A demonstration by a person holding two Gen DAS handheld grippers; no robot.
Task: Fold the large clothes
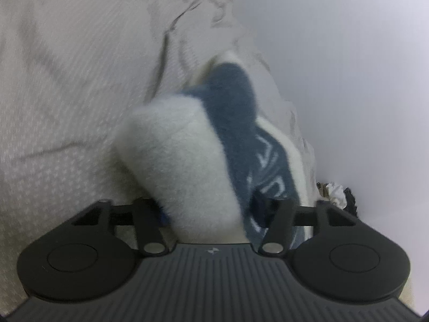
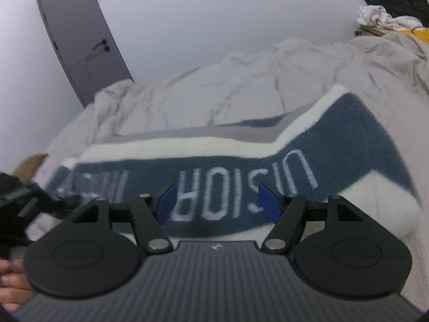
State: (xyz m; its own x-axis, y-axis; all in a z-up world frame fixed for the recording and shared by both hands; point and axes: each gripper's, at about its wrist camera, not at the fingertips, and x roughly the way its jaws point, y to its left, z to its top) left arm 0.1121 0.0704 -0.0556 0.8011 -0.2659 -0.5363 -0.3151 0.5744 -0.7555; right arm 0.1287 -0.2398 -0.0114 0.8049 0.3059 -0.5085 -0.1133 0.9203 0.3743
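Observation:
A fluffy white and blue garment with white lettering lies on a bed. In the left wrist view a bunched fold of it (image 1: 187, 155) fills the space between the fingers of my left gripper (image 1: 211, 212); the fingertips are hidden by the cloth and the jaws stand wide. In the right wrist view the garment (image 2: 241, 177) lies spread out flat, its blue band running across. My right gripper (image 2: 218, 201) is open just above the lettering, blue pads (image 2: 166, 198) apart and holding nothing.
A pale patterned bedsheet (image 1: 67, 107) covers the bed, rumpled further back (image 2: 214, 91). A white wall (image 1: 348, 80) runs along the bed. A grey door (image 2: 80, 43) stands at the far left. A pile of clothes (image 2: 391, 16) lies at the far right. The left gripper (image 2: 21, 201) shows at the left edge.

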